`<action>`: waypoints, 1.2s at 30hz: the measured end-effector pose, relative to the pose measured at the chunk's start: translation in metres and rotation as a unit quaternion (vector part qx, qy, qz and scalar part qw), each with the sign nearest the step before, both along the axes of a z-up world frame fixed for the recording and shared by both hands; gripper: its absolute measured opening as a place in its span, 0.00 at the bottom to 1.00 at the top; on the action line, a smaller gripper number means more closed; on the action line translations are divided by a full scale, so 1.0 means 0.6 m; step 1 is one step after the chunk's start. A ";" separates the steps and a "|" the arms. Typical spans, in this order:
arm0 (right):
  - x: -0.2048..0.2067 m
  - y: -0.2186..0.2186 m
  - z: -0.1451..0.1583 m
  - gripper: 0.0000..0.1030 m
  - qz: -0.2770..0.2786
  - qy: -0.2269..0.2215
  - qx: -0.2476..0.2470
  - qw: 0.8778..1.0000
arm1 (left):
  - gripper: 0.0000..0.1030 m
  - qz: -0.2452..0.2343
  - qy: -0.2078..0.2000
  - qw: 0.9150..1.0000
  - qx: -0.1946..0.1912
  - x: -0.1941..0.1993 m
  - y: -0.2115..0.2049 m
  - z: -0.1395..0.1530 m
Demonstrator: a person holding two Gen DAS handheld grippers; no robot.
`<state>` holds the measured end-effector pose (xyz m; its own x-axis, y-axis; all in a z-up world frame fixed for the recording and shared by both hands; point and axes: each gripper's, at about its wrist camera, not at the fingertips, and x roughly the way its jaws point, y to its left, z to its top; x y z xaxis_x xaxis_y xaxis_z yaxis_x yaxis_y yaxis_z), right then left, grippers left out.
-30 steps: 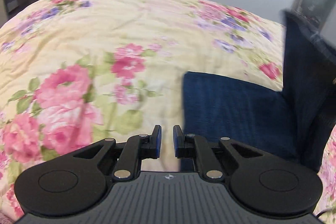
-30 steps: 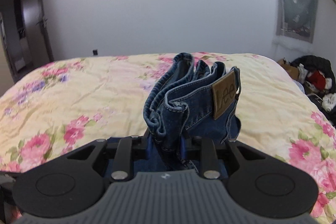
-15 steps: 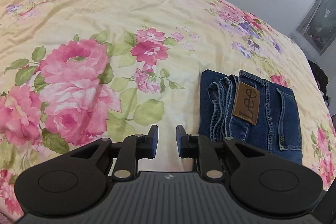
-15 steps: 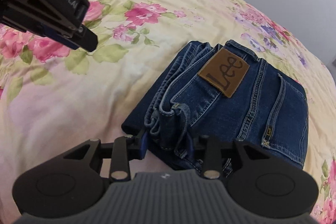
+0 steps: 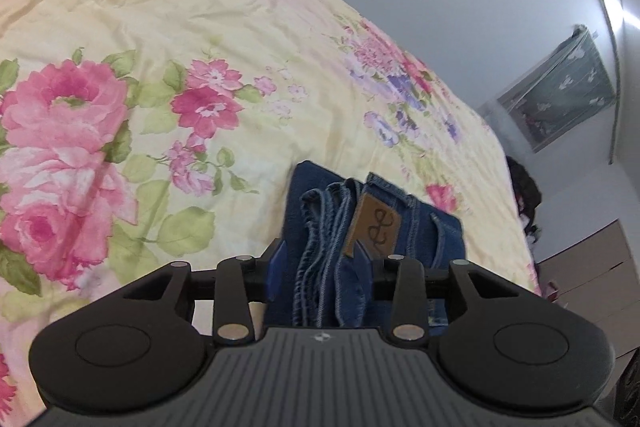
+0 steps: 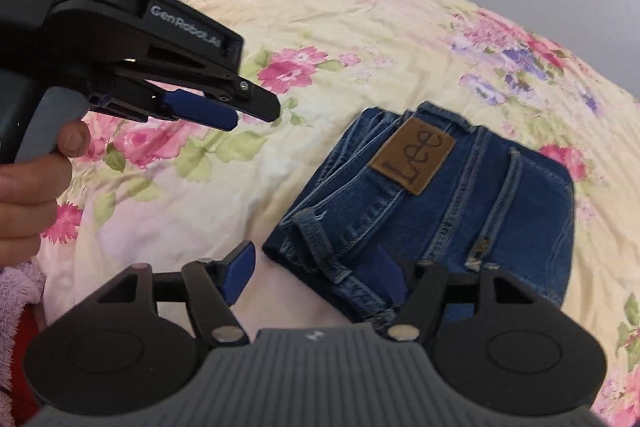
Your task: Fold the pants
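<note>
Right gripper (image 6: 316,277) just opened wide, jaws loose around the folded jeans (image 6: 460,195).
Left gripper (image 6: 250,115) opening too, empty over the bed (image 6: 320,27).

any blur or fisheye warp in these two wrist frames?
Left wrist: strong fisheye bend in the floral yellow bedspread; folded blue denim jeans sharp. Right wrist: same curvature, far bedspread edge softly smeared; brown leather patch crisp.
</note>
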<state>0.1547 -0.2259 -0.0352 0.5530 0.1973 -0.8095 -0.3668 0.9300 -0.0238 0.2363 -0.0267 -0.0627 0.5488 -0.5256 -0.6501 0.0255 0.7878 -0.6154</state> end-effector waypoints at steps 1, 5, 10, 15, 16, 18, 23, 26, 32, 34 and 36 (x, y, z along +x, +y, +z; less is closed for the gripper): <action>0.002 -0.017 0.009 0.60 -0.012 -0.006 0.002 1.000 | 0.46 -0.002 0.003 1.000 -0.020 0.008 0.000 0.000; 0.032 -0.090 0.017 0.47 -0.083 -0.022 0.001 0.996 | 0.53 -0.030 0.011 0.998 -0.056 0.041 -0.017 -0.009; 0.068 -0.172 -0.010 0.36 -0.159 -0.015 0.023 0.987 | 0.62 -0.054 0.032 0.998 -0.032 0.087 -0.059 -0.053; 0.092 -0.210 -0.041 0.36 -0.181 -0.008 0.049 0.982 | 0.62 -0.085 0.037 0.996 -0.014 0.151 -0.096 -0.089; 0.096 -0.213 -0.046 0.36 -0.183 -0.009 0.053 0.982 | 0.61 -0.092 0.035 0.995 -0.010 0.162 -0.103 -0.093; 0.103 -0.222 -0.055 0.36 -0.183 -0.011 0.061 0.981 | 0.59 -0.114 0.028 0.993 -0.008 0.179 -0.114 -0.100; 0.109 -0.246 -0.081 0.34 -0.186 -0.013 0.076 0.980 | 0.46 -0.140 0.039 0.989 0.010 0.206 -0.117 -0.113; 0.105 -0.260 -0.087 0.34 -0.189 -0.013 0.099 0.977 | 0.46 -0.153 0.036 0.988 0.006 0.203 -0.102 -0.102; 0.100 -0.260 -0.090 0.35 -0.180 -0.022 0.099 0.978 | 0.59 -0.130 0.025 0.991 0.017 0.192 -0.070 -0.087; 0.099 -0.258 -0.093 0.36 -0.180 -0.024 0.098 0.978 | 0.59 -0.126 0.038 0.991 0.008 0.195 -0.073 -0.100; 0.099 -0.257 -0.095 0.37 -0.182 -0.024 0.098 0.978 | 0.59 -0.123 0.045 0.991 -0.013 0.197 -0.081 -0.113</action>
<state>0.2143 -0.3798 -0.0920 0.6525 0.1292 -0.7467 -0.0131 0.9871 0.1594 0.3543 -0.0751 -0.1305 0.3427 -0.6530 -0.6754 0.1587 0.7488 -0.6435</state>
